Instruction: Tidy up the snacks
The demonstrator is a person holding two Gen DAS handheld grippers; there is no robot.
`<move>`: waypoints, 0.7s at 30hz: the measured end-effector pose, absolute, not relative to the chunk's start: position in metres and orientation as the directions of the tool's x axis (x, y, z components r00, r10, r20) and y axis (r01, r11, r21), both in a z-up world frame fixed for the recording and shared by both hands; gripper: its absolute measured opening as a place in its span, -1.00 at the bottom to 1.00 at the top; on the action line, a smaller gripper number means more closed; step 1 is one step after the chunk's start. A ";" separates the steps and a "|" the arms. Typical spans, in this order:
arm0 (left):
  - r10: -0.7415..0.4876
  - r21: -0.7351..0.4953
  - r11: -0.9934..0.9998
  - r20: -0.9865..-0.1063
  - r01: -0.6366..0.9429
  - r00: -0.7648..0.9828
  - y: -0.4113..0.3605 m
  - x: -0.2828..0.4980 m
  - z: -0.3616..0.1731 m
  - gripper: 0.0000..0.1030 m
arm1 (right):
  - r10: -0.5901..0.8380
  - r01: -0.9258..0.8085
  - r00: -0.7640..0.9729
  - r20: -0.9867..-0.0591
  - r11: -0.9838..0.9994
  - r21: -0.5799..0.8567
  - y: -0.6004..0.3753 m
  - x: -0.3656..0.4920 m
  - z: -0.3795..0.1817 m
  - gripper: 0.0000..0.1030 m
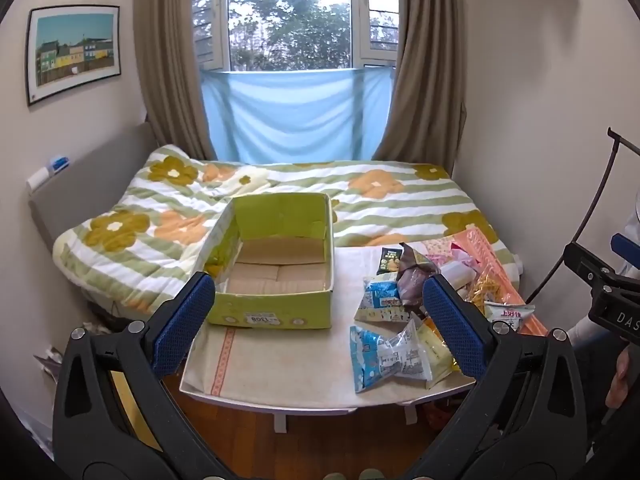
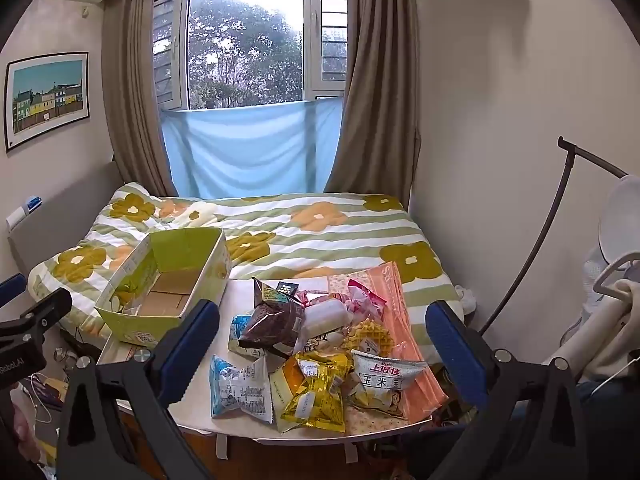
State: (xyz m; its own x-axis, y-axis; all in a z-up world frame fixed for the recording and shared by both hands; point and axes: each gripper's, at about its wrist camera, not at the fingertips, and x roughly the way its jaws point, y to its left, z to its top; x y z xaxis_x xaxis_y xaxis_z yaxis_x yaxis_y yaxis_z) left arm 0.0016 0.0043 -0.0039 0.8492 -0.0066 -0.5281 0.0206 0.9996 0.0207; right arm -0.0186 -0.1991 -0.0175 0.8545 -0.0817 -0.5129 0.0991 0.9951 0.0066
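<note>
Left wrist view is showing the left gripper [image 1: 320, 316] hanging with its jaws spread wide and nothing between them, aimed over the small table [image 1: 280, 364] toward the green cardboard box [image 1: 276, 312], which is sitting empty on the table's left part with its far end reaching over the flowered quilt [image 1: 400, 204]. The snack pile [image 1: 404, 312] is lying loose on the table's right part, just beside the box but not in it. From the right wrist view, the right gripper [image 2: 322, 334] is likewise gaping and holding nothing, tilting down over the heap, where a dark brown packet [image 2: 276, 322] is resting on top, a blue-and-white packet [image 2: 240, 388] and a yellow packet [image 2: 320, 392] are lying at the near edge, and a white corn-snack bag [image 2: 384, 376] is sitting on a pink pack [image 2: 404, 320] to the right. To my eye the sorting is only getting started: no packet is in the box yet, and both tools are hovering short of the pile. The next move, I would guess, is calling for the right gripper to settle over one separate packet, probably one at the near edge, and close gently on its crimped end so the crinkly film is not slipping or dragging its neighbours along.
</note>
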 end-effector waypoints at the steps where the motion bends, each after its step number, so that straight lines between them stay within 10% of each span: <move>1: -0.007 0.021 1.000 -0.528 0.021 0.849 0.005 0.002 -0.004 0.99 | -0.079 0.096 0.854 -0.515 0.995 0.007 -0.202 -0.018 -0.018 0.99; 21: -0.005 0.024 1.000 -0.540 0.021 0.842 0.009 0.008 -0.011 0.99 | -0.096 0.108 0.846 -0.525 0.994 -0.008 -0.190 -0.014 -0.021 0.99</move>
